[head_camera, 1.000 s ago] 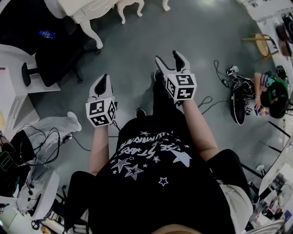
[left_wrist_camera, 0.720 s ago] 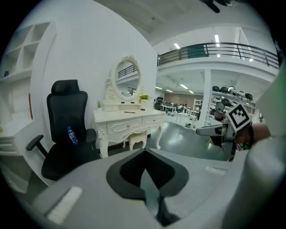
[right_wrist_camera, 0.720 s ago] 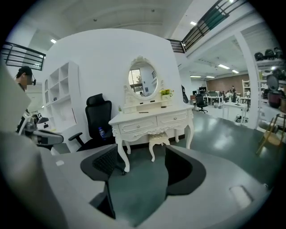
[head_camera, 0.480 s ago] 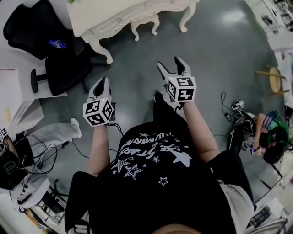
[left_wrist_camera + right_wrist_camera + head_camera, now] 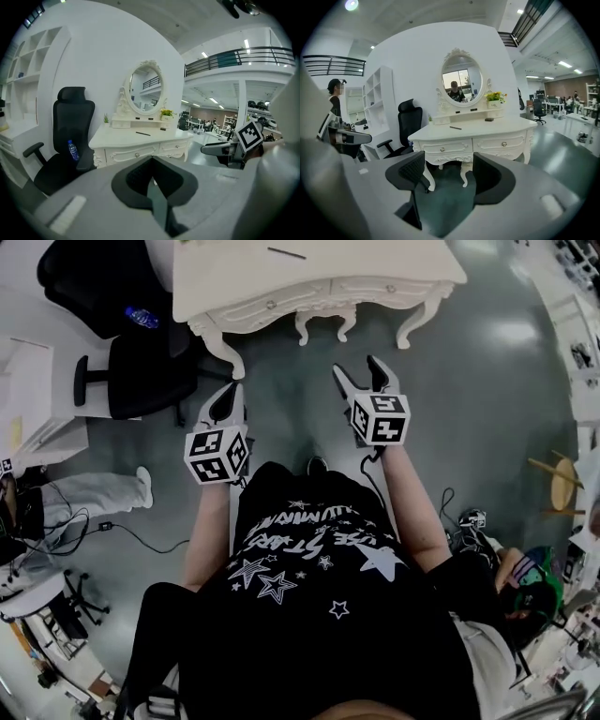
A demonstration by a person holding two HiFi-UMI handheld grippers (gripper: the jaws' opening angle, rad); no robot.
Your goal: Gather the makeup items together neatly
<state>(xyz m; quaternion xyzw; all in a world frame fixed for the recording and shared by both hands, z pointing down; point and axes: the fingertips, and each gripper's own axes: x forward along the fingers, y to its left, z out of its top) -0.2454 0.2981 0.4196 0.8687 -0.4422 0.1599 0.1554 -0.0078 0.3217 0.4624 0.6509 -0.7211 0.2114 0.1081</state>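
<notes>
Left gripper (image 5: 153,178): 2 jaws pressed together, empty. Right gripper (image 5: 449,174): jaws spread, empty. A thin dark stick (image 5: 455,127) and a small dark thing (image 5: 489,119) lie apart near the tabletop's (image 5: 501,127) back edge. Nothing is gathered yet. Next, get closer and reach.

arms reach forward; left hand-held gripper (image 5: 228,396) jaws together, right hand-held gripper (image 5: 357,370) jaws apart, empty
</notes>
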